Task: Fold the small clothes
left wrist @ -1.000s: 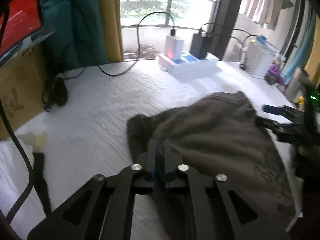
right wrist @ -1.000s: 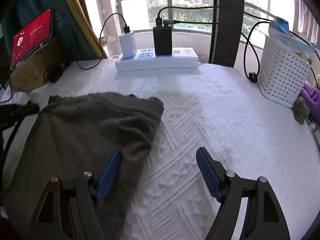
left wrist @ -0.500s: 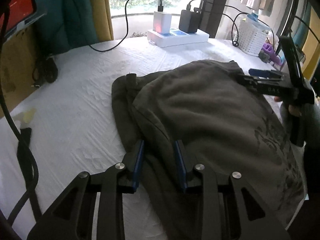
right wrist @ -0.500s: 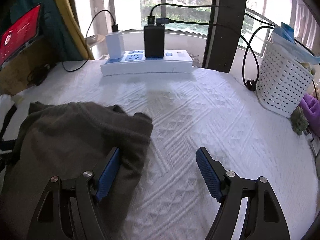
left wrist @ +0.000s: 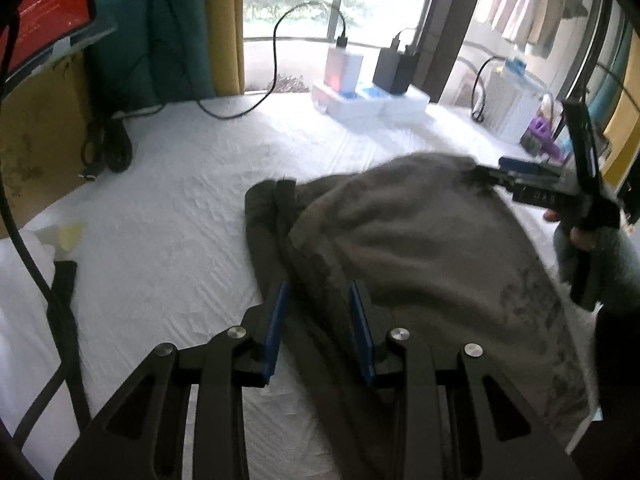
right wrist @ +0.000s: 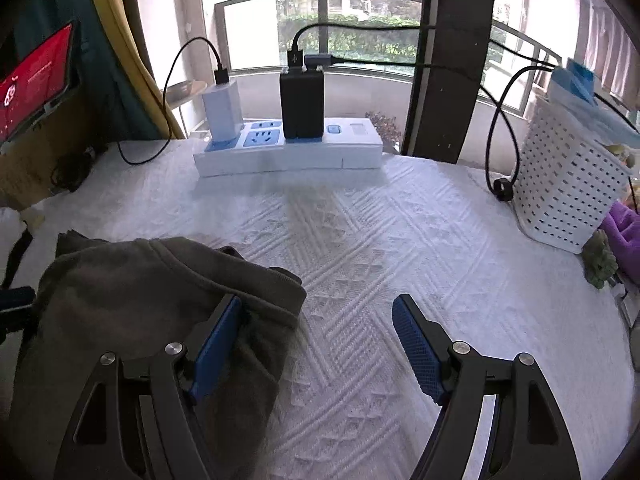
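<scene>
A dark grey-brown garment (left wrist: 420,240) lies folded over on the white bedspread (left wrist: 180,240). My left gripper (left wrist: 319,286) straddles its near left edge. The jaws are opening, with a fold of the cloth lying loose between the blue pads. In the right wrist view the garment (right wrist: 140,280) fills the lower left. My right gripper (right wrist: 317,302) stands wide open, its left finger over the cloth's corner and its right finger over bare bedspread. The left wrist view shows that right gripper (left wrist: 500,168) at the garment's far right edge, held by a hand (left wrist: 580,236).
A white power strip (right wrist: 288,156) with chargers and cables stands at the back by the window. A white perforated basket (right wrist: 568,188) sits at the right with purple items beside it. A red-screened tablet (right wrist: 36,80) leans at the left, and black cables (left wrist: 108,148) lie below it.
My left gripper went from shut to partly open, and the cloth now lies loose between its pads. The garment has settled flatter. The right gripper stayed wide open and shifted slightly.
</scene>
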`<state>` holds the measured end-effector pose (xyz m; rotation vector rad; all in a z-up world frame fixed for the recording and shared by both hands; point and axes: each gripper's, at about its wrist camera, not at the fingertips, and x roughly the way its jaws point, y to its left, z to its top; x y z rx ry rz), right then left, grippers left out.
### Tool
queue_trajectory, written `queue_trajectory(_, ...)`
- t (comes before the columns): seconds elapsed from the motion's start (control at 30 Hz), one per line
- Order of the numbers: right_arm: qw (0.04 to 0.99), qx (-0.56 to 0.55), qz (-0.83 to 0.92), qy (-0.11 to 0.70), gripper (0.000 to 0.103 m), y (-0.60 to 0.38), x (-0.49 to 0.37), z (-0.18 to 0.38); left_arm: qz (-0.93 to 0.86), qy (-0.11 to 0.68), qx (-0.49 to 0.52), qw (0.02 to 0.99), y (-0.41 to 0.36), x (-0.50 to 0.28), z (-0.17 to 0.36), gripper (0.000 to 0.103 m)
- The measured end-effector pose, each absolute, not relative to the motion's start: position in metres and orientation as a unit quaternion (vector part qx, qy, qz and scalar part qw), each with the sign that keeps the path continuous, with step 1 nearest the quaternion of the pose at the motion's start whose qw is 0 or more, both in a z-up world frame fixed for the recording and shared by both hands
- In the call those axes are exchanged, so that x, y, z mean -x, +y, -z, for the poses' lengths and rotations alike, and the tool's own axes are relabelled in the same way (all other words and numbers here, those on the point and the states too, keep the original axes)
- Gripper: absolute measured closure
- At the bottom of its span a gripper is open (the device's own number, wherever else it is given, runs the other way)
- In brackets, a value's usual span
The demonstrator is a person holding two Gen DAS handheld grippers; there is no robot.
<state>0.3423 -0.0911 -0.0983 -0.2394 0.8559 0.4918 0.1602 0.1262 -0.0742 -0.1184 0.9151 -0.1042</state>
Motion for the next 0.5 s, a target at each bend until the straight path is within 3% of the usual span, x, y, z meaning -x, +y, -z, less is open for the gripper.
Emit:
queue_trajectory(0.07, 0.876, 0.112, -0.236, 0.405, 0.024, -0.093, -0.337, 0.093, 0.053, 0.433, 0.064, 0.898, 0.125, -0.158, 0.069, 0.052)
queue_trajectory(0.1, 0.877, 0.111, -0.237, 0.404, 0.024, -0.094, -0.334, 0.091, 0.052, 0.431, 0.065, 0.898, 0.124, -0.158, 0.068, 0.051)
queue_trajectory(0.5, 0.876, 0.110, -0.246, 0.399, 0.024, -0.110, -0.301, 0.082, 0.022, 0.475, 0.059, 0.878, 0.113, -0.157, 0.092, 0.051)
